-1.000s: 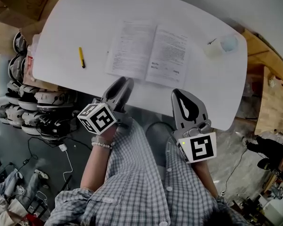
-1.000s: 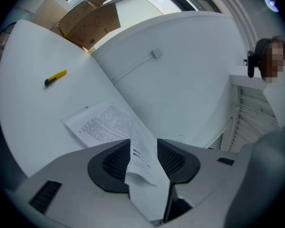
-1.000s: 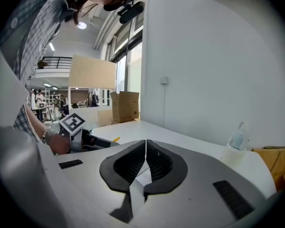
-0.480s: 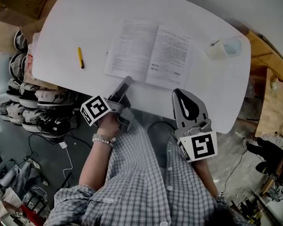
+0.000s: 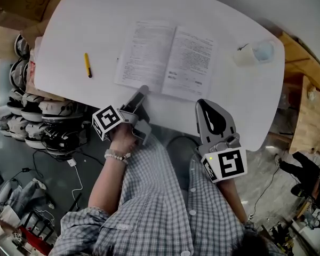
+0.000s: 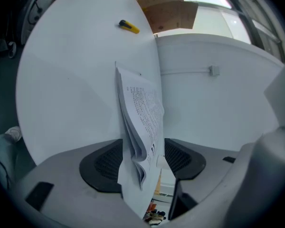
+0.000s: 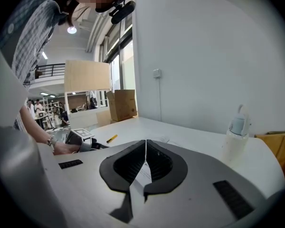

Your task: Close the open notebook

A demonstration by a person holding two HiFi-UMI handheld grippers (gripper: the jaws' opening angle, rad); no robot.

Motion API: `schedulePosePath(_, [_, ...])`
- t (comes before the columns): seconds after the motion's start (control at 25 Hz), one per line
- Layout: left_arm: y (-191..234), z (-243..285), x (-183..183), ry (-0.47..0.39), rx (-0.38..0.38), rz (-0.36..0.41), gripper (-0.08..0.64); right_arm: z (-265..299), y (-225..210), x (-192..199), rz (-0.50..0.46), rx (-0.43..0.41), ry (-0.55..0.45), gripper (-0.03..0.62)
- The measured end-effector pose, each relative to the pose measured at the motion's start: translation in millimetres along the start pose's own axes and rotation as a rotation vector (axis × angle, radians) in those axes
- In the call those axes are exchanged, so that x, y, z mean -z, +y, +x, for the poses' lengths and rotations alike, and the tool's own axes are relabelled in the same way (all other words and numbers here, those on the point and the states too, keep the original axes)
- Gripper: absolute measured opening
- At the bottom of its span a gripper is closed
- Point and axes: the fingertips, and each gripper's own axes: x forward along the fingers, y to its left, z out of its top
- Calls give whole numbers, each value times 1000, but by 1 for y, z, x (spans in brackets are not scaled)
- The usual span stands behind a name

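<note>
Off the left edge of the white table [image 5: 74,25], helmets [image 5: 29,119] lie stacked on the floor; on the tabletop near that side a yellow pen [image 5: 87,65] lies by itself, well apart from everything else, and it may be a marker, being too small to tell.

Next comes the left gripper [image 5: 141,93], rolled onto its side and held in a hand [image 5: 122,138] with a bead bracelet at the wrist; its tip is at the near left corner of the notebook [image 5: 165,60]. In the left gripper view the left gripper [image 6: 142,161] has its jaws wide apart and opening, one dark pad on each side; the notebook [image 6: 140,108] shows edge-on there, and the loose edges of its left-hand pages stand between the pads, which do not press on them.

The notebook lies open and flat in the middle of the table, its two printed pages facing up and the spine running away from the person.

Right of it the right gripper [image 5: 209,116] hovers over the near edge of the table, just clear of the notebook's right page; in the right gripper view the right gripper [image 7: 146,167] has its jaws closed together with nothing held between them.

Farther right a clear bottle [image 5: 254,52] lies near the table's far right corner, and in the right gripper view the bottle [image 7: 236,132] is upright against the wall.
</note>
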Motion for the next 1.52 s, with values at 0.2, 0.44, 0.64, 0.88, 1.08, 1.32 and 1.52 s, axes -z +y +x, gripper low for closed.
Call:
schedulePosePath(0.2, [-1,6,1,-10,20,-25,256,0,-7,2,26,5,-2,21])
schedulePosePath(0.44, [-5,11,-2,-24,41,-39,256,-1,-12,3,36,13,-2,21])
schedulePosePath(0.64, [-5,16,-5,-38,44,-38,256,-1,-17,3,51,16,-3,21])
schedulePosePath(0.88, [3,14,-9,-84,34,-50,202,2,-16,3,60,11,-3,21])
schedulePosePath(1.08, [14,12,-11,-135,-4,-89,72,2,-15,2,62,7,-3,21])
schedulePosePath(1.32, [-1,9,-11,-178,-4,42,44,-3,-15,1,60,9,-10,21])
schedulePosePath(1.52, [-18,9,-9,-158,-31,215,35,-6,-16,1,62,11,-22,21])
